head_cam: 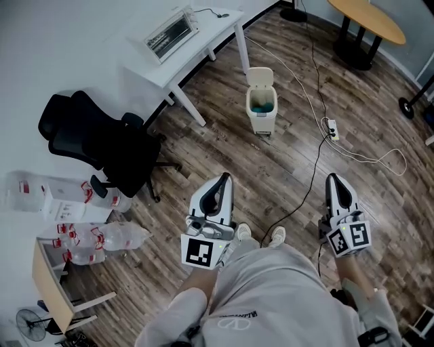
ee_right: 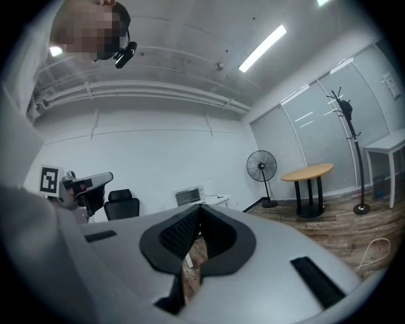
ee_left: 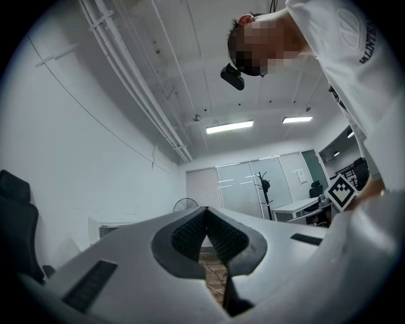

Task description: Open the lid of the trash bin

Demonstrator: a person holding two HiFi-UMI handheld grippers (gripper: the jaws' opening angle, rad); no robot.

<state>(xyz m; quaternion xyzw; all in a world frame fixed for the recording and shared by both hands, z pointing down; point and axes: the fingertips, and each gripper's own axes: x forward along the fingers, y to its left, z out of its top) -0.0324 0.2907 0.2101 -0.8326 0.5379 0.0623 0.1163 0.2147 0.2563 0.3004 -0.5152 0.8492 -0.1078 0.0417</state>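
hanging low over the person's pale grey trousers (head_cam: 271,298), the left gripper (head_cam: 224,177) and the right gripper (head_cam: 332,177) both point forward over the floor (head_cam: 224,146), well apart from each other, with two light shoes (head_cam: 242,232) showing between them. each has a smooth, rounded shell of grey-white plastic that narrows toward the tip. in the left gripper view the black ribbed pads (ee_left: 186,237) meet at their tips with only a thin wedge of floor visible below, so the jaws are closed and empty; the right gripper view shows the same, its dark ridged pads (ee_right: 180,233) pressed together at the tip on nothing. the floor is wood plank, brown and streaked, with a thin black cable (head_cam: 308,186) snaking across it to a white power strip (head_cam: 332,129). to the left lie clear plastic bottles (head_cam: 102,237) with red labels, and beyond them stands a black padded office chair (head_cam: 102,146) on a star base. well ahead of both grippers stands the trash bin (head_cam: 261,116), a small cream plastic box with rounded corners; its flat lid (head_cam: 260,76) is tipped upright at the far edge, and the inside looks blue-green. just beside it is a leg of a white table (head_cam: 196,57) that bears a white box with a grilled front (head_cam: 171,30). farthest off, at the upper right, is a round wooden table (head_cam: 366,19) on dark legs.
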